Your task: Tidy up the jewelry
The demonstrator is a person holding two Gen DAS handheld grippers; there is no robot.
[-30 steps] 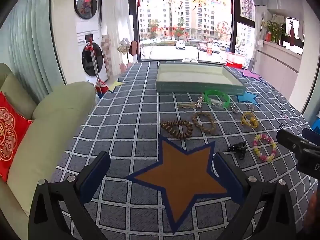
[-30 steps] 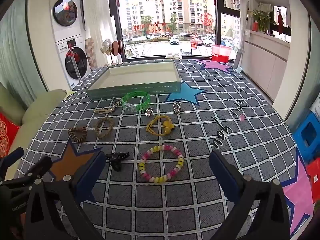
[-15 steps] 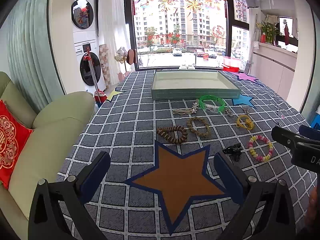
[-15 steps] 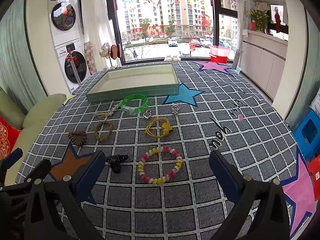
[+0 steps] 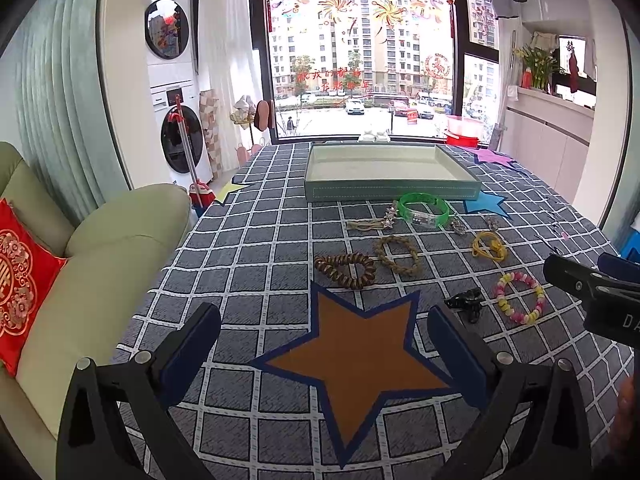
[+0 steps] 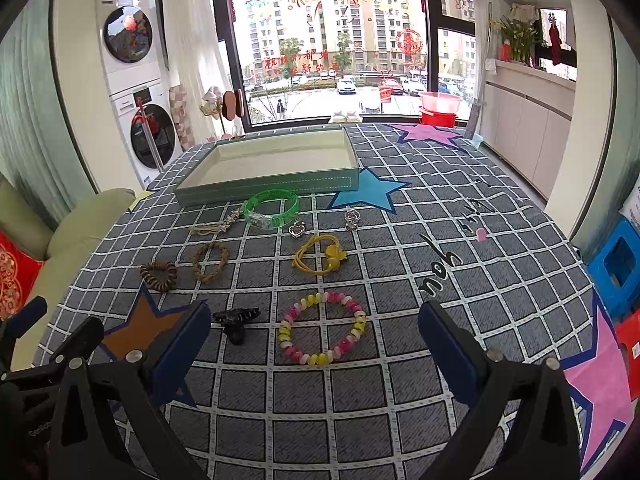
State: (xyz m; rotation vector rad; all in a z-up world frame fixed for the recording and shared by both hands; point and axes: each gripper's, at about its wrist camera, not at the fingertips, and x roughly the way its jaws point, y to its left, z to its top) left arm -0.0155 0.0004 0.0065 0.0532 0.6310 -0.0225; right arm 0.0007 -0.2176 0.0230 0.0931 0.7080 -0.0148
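Observation:
Jewelry lies spread on a grey checked cloth in front of an empty pale green tray [image 6: 264,192] [image 5: 390,194]. A pink and yellow bead bracelet [image 6: 322,329] [image 5: 519,298] lies nearest, beside a black hair clip [image 6: 236,319] [image 5: 466,303]. Farther off are a yellow hair tie [image 6: 320,258], a green bangle [image 6: 272,208], a brown coil tie [image 5: 345,270] and a braided bracelet [image 5: 398,255]. My right gripper [image 6: 314,344] stands open above the bead bracelet. My left gripper [image 5: 324,340] is open over an orange star, holding nothing.
Small silver charms [image 6: 297,229] lie behind the yellow tie. A light green sofa [image 5: 92,264] with a red cushion [image 5: 18,280] borders the cloth on the left. Blue crates [image 6: 618,264] stand at the right. A washing machine [image 5: 180,144] and a window are beyond.
Both grippers have tilted up and drawn back a little, so the jewelry sits lower in both views. Neither gripper has changed its opening, and no item has moved.

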